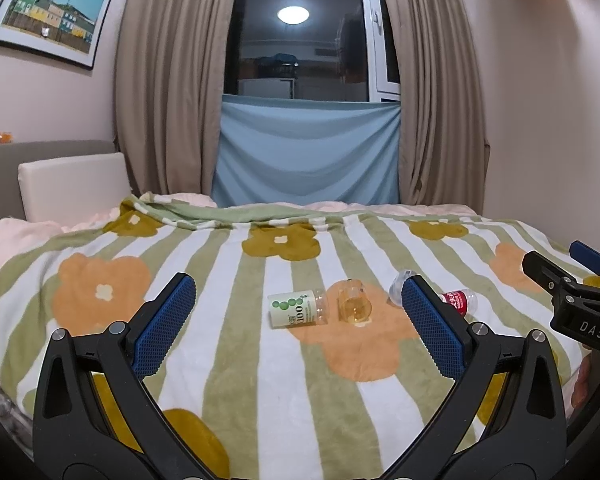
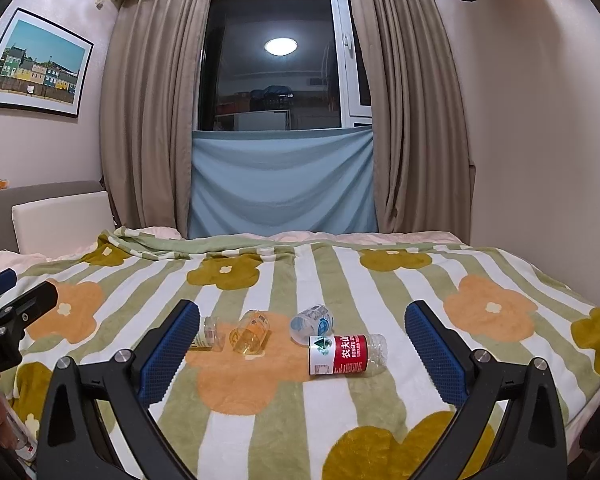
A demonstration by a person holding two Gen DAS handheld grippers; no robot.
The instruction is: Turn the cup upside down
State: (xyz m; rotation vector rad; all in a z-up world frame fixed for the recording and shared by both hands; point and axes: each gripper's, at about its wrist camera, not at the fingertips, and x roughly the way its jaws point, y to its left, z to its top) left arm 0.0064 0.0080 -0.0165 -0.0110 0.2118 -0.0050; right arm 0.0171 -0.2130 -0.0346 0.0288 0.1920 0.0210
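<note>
Jaws of the left gripper [image 1: 298, 318] and right gripper [image 2: 302, 342] gape apart, empty, at lower frame; beyond, mid-frame, the amber cup [image 2: 250, 334] lies on its side on the flowered bed [image 2: 380, 280] among three toppled bottles.

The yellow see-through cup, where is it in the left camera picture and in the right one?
Left wrist view: the yellow cup lies on its side near the middle, between the green-label bottle and the right blue finger pad.
Right wrist view: the cup lies left of middle, beside the left finger pad.
Shared landmark: the orange flower on the blanket under it.
</note>
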